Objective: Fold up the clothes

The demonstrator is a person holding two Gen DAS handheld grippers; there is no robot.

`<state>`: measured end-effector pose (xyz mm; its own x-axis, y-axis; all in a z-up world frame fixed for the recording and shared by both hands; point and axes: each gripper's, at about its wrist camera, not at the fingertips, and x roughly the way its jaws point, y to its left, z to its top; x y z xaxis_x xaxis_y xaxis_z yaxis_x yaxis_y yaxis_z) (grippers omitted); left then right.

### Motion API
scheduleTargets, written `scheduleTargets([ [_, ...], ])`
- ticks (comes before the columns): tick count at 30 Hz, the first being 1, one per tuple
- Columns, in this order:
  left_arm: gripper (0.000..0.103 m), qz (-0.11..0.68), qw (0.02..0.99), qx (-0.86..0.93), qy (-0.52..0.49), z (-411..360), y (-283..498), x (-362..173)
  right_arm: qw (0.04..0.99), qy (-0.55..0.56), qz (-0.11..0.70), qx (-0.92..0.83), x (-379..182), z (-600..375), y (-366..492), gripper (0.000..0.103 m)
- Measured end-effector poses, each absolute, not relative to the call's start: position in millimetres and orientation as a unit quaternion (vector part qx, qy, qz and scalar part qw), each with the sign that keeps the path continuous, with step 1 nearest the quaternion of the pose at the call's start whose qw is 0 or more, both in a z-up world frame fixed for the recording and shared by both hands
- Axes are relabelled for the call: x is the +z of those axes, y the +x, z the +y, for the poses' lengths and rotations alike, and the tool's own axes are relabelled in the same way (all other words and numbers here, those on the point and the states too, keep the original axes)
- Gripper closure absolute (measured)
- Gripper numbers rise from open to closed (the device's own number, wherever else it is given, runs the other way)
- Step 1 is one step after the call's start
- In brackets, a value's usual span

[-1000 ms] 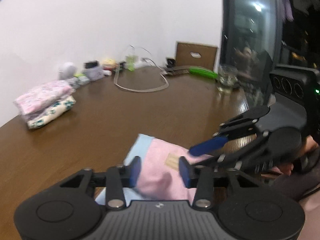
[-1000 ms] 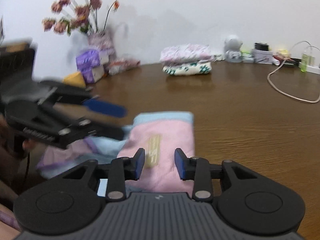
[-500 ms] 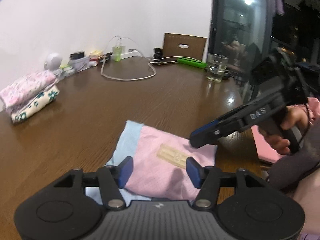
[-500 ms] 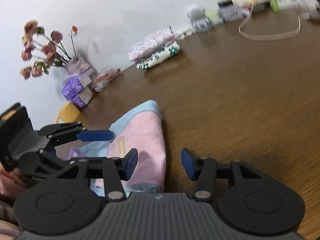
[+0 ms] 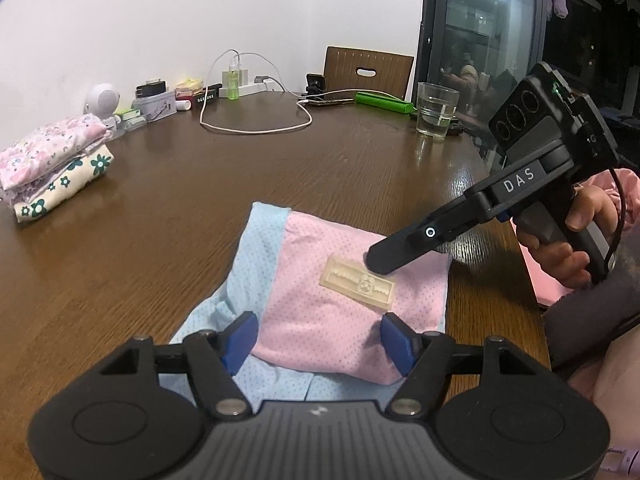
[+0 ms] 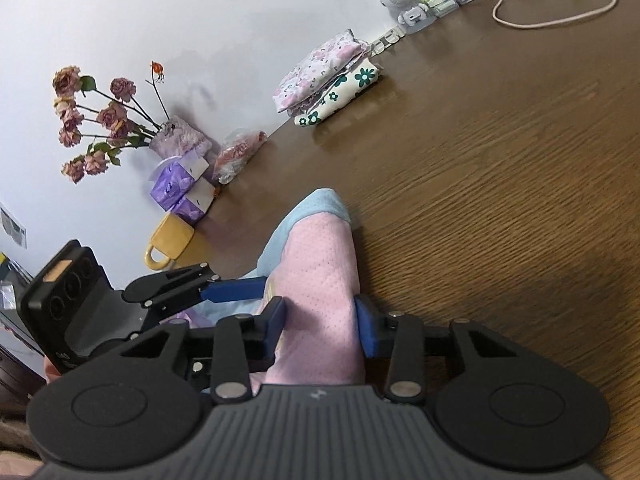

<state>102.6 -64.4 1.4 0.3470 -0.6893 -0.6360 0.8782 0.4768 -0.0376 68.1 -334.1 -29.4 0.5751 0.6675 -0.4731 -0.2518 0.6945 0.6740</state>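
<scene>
Left wrist view shows the pink and light-blue dotted fabric garment (image 5: 340, 300) lying on the brown wooden bench (image 5: 168, 200) near its front edge, already doubled over itself with a pale rubbery label patch (image 5: 357, 282) facing up. The left tongs (image 5: 318, 342) stand released, their blue pads spread to either side of the garment's near edge and gripping nothing. The right tongs (image 5: 370, 260), held in a person's hand (image 5: 568, 248), reach in from the right side and rest their tip at the label, seemingly to pin the layers flat; in this view they look drawn together, yet the right wrist view shows their pads (image 6: 366, 330) parted astride a raised pink fold, so they are released, though whether the pads touch the cloth is hard to tell. A stack of folded floral clothes (image 5: 52, 164) sits well apart toward the wall, which suggests where finished pieces go. Beyond lie a looped white charging cable (image 5: 256, 126), a clear drinking glass (image 5: 436, 114), and a small white round speaker (image 5: 102, 100). A yellow mug (image 6: 168, 246) and dried roses (image 6: 96, 120) stand off to the left. Nothing lies between the garment and the stack.
</scene>
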Motion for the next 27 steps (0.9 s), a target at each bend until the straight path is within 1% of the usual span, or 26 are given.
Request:
scheduleTargets([
  [5,0.035,0.298,0.805,-0.488,0.157,-65,102,1,0.835,0.303,0.37,0.272,-34,-336,68,0.066],
  [8,0.034,0.297,0.805,-0.488,0.158,-65,102,1,0.832,0.312,0.373,0.267,-38,-335,67,0.077],
  [10,0.034,0.296,0.806,-0.487,0.159,-65,100,2,0.831,0.316,0.375,0.263,-40,-335,67,0.088],
  [13,0.034,0.286,0.812,-0.483,0.161,-62,97,9,0.853,0.271,0.371,0.247,-26,-332,64,0.094],
  [15,0.034,0.275,0.818,-0.48,0.16,-57,93,16,0.871,0.23,0.366,0.232,-14,-330,62,0.095],
  [17,0.034,0.265,0.825,-0.472,0.16,-52,91,21,0.9,0.158,0.354,0.2,6,-326,60,0.095],
  [20,0.034,0.259,0.834,-0.46,0.159,-44,88,25,0.919,0.042,0.343,0.189,16,-296,53,0.095],
  [27,0.034,0.274,0.841,-0.44,0.155,-36,91,20,0.914,-0.227,0.299,0.155,38,-227,37,0.095],
])
